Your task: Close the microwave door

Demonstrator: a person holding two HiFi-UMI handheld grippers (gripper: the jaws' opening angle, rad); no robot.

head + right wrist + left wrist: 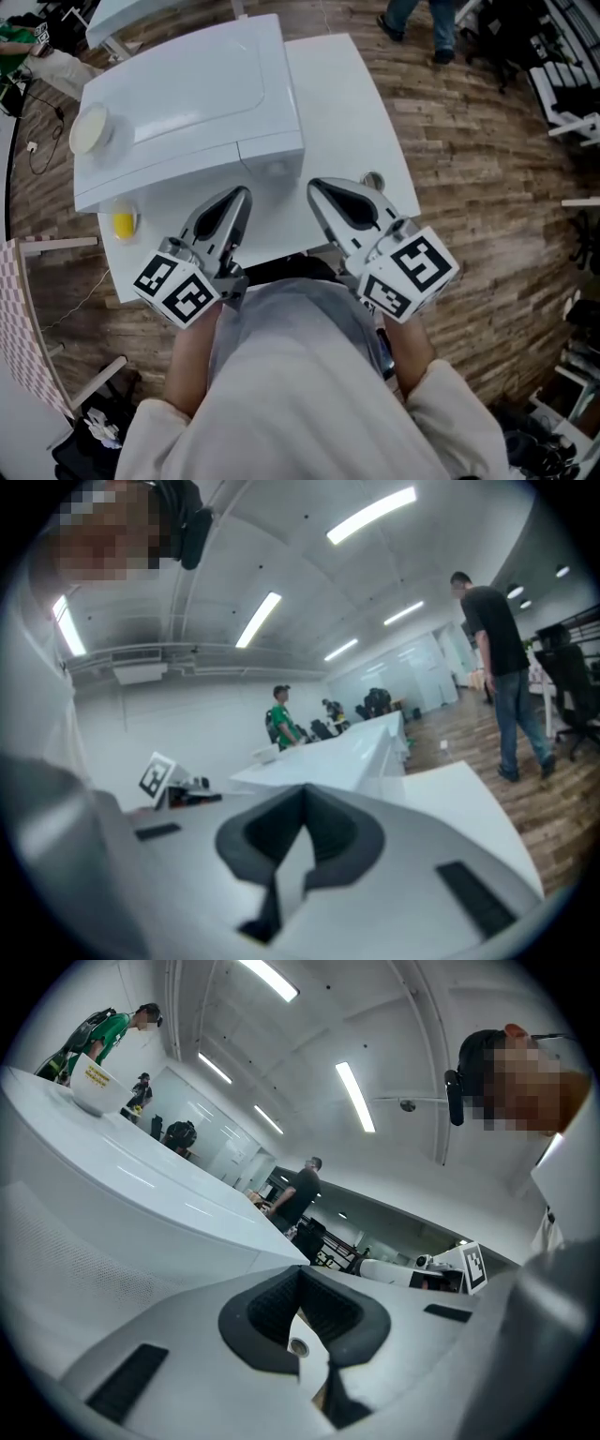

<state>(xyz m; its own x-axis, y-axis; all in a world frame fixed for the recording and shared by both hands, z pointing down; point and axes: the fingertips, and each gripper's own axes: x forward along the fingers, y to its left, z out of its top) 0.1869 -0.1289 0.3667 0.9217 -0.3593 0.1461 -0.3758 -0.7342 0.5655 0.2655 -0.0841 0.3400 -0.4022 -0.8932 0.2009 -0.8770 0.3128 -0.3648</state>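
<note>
In the head view I look down on the white microwave [187, 103], which stands on a white table [347, 103]; only its top shows, and I cannot tell how its door stands. My left gripper [242, 194] is held close to the person's body, tips pointing at the microwave's near edge, jaws together and empty. My right gripper [317, 186] is beside it, also shut and empty, just right of the microwave's near corner. The left gripper [300, 1274] looks up along the microwave [141, 1194]. From the right gripper [302, 794], the microwave [347, 752] lies ahead.
A pale bowl [91, 128] sits on the microwave's top left, seen also as a bowl [94, 1091] in the left gripper view. A yellow object [123, 225] lies on the table's left edge, a small round thing [372, 180] near the right gripper. People stand farther off on the wooden floor.
</note>
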